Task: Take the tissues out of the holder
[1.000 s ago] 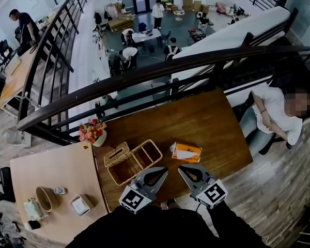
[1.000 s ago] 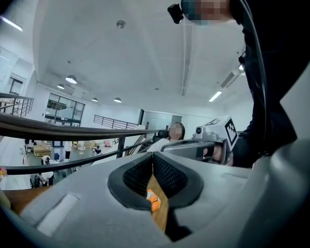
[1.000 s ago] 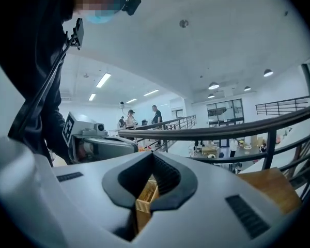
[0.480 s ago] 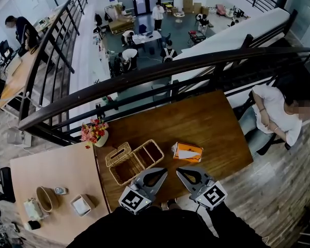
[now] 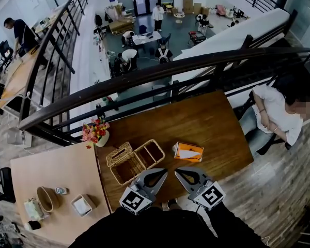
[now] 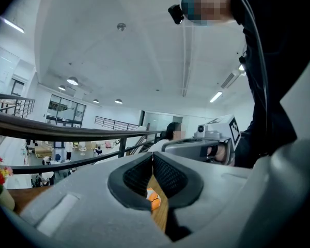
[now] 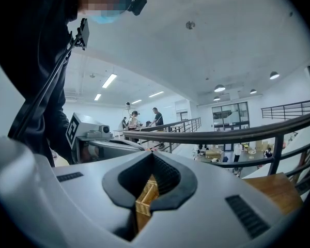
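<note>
An orange tissue box (image 5: 187, 151) with a white tissue at its slot lies on the dark wooden table (image 5: 206, 123), right of centre. Left of it sits an empty wicker basket (image 5: 134, 161) with two compartments. My left gripper (image 5: 164, 171) and right gripper (image 5: 177, 171) hover side by side over the table's near edge, both shut and empty, their tips pointing toward each other. In the left gripper view the orange box (image 6: 153, 199) shows below the closed left gripper (image 6: 153, 156). Below the closed right gripper (image 7: 153, 156), the right gripper view shows the basket (image 7: 146, 194).
A vase of flowers (image 5: 95, 132) stands at the table's far left corner. A lighter table (image 5: 51, 164) on the left carries a small round basket (image 5: 45, 198) and a white dish (image 5: 81, 205). A black railing (image 5: 144, 74) runs behind the table. A seated person (image 5: 279, 115) is at the right.
Both grippers have stayed shut and almost still over the near edge; the right one edged slightly left. The box and basket have not moved.
</note>
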